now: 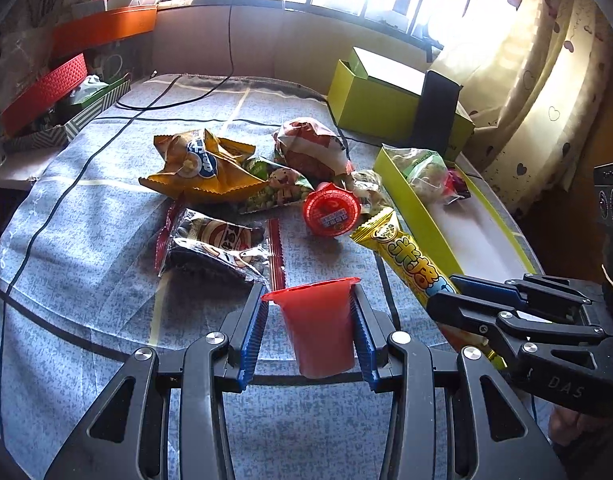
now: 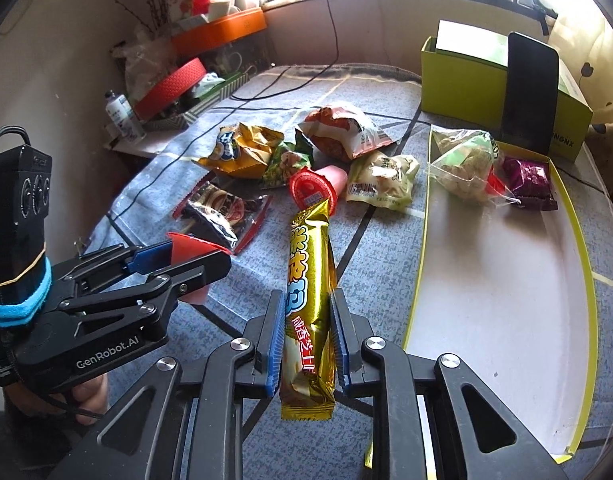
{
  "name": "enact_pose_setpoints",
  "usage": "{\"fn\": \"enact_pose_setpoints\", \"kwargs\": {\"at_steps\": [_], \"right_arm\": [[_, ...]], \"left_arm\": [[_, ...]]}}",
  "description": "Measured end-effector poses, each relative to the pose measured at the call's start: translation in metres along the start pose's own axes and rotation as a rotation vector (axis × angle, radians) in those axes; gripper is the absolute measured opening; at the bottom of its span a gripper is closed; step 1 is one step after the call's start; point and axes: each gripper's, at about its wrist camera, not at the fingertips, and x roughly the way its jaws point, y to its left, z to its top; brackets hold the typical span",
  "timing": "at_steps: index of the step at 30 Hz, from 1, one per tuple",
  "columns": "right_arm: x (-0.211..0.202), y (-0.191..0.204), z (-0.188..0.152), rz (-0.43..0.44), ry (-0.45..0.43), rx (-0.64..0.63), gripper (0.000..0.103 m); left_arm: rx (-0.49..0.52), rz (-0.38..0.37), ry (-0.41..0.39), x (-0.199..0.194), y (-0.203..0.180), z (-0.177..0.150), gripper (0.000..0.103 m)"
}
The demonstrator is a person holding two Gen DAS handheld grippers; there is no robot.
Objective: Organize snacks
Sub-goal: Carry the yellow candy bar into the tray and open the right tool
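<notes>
My left gripper [image 1: 312, 316] pinches a red plastic jelly cup [image 1: 320, 328] above the blue-grey tablecloth [image 1: 86, 208], while my right gripper [image 2: 308, 340] clamps a long yellow foil snack stick [image 2: 310, 300] beside the shallow yellow-green tray [image 2: 422, 256].

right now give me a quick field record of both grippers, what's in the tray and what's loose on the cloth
left gripper: shut on red plastic jelly cup
right gripper: shut on long gold foil snack stick
yellow-green cardboard tray: clear bag of pale snacks, dark purple packet, both at far end
blue-grey tablecloth: orange chip bag, second red jelly cup on its side, dark biscuit pack
</notes>
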Motion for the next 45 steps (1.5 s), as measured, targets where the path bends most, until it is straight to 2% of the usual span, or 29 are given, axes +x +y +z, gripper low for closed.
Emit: {"fn": "enact_pose_setpoints", "kwargs": {"at_steps": [8,21,45], "right_arm": [[-0.023,-0.004,0.003,0.012,-0.06,0.007,0.02],[-0.043,-0.021,0.004,-0.009,-0.107,0.038,0.02],[-0.058,-0.06,-0.004,-0.059,-0.136,0.127,0.02]], "left_arm": [[0.013,0.006,-0.018,-0.007,-0.01,0.007,0.042],[0.048,0.001,-0.03,-0.008,-0.028,0.018,0.042],[0.112,-0.079,-0.013,0.008,-0.072,0.033,0.042]]}}
